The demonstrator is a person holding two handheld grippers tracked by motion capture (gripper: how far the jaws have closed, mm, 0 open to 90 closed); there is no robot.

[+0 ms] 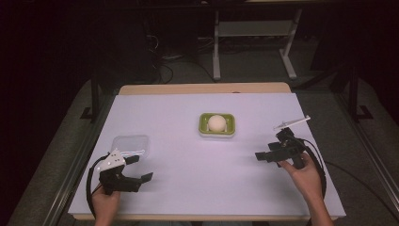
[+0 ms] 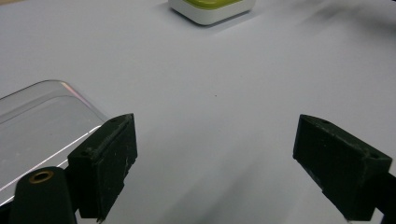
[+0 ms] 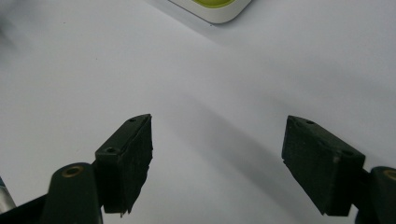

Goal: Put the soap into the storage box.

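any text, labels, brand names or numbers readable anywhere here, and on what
None can be read: the green and white dish, the pale ball in it, the clear lid, the white table cover and both grippers, left gripper and right gripper, show no lettering.

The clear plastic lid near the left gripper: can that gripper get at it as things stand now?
Probably yes. The clear lid lies flat just ahead of the left gripper, whose fingers stand wide open, and only bare white table shows between them.
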